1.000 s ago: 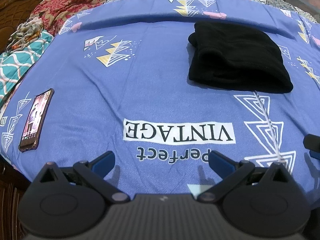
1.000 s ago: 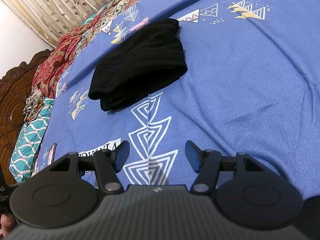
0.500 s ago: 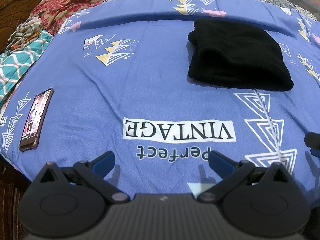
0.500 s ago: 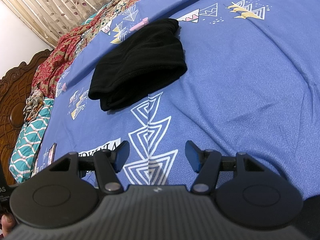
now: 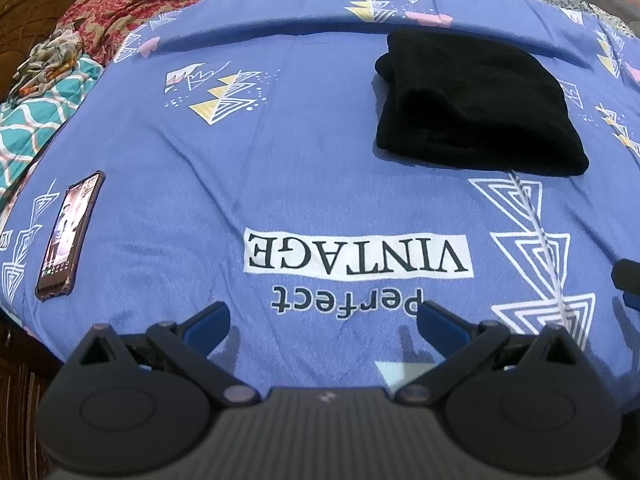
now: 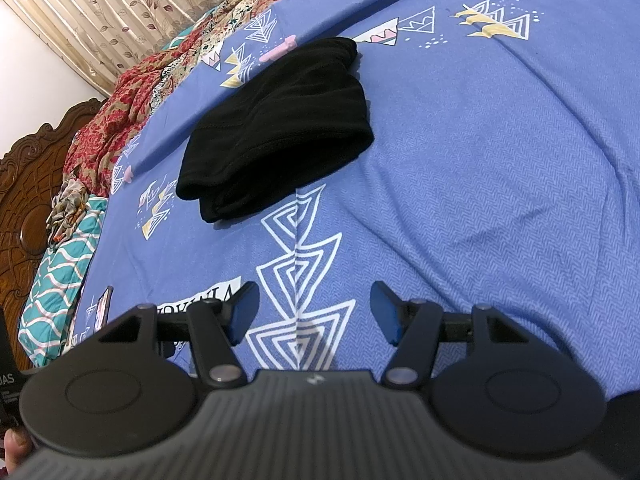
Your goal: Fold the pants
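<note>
The black pants (image 5: 472, 108) lie folded in a compact bundle on the blue bedsheet (image 5: 280, 152), far right in the left wrist view and centre left in the right wrist view (image 6: 280, 128). My left gripper (image 5: 322, 322) is open and empty, low over the sheet near the front edge, well short of the pants. My right gripper (image 6: 314, 312) is open and empty, also short of the pants. A part of the right gripper (image 5: 628, 280) shows at the right edge of the left wrist view.
A phone (image 5: 68, 232) lies on the sheet at the left near the bed edge. A red floral blanket (image 5: 132, 4), a teal patterned quilt (image 6: 60, 276) and a wooden headboard (image 6: 28, 184) lie beyond the sheet. Curtains (image 6: 120, 4) hang behind.
</note>
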Demonstrator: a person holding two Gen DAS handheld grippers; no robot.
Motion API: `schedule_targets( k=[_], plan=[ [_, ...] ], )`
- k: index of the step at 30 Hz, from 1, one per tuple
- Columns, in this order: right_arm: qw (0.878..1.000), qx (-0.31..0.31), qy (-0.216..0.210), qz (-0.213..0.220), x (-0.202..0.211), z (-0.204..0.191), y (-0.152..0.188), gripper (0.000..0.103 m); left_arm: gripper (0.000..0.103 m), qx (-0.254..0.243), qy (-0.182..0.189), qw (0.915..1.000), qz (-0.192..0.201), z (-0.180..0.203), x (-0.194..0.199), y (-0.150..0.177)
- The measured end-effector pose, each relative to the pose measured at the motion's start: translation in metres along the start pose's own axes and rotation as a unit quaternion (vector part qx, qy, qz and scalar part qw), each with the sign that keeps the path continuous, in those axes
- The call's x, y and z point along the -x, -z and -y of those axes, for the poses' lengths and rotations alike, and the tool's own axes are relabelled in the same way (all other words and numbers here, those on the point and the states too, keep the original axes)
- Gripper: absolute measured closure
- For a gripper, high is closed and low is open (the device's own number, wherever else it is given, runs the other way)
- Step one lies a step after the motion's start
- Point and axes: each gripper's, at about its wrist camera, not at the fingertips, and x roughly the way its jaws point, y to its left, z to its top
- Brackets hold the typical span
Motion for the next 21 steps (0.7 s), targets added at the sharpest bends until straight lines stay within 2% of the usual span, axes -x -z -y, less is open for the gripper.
schedule_targets(
  k=[21],
  plan=[
    [1.000,-0.008,0.000,0.000,-0.0012,0.0016,0.0028,0.039,0.000,-0.004,-0.002,0.9999,-0.011,0.0024,-0.0049,-0.0005]
  ],
)
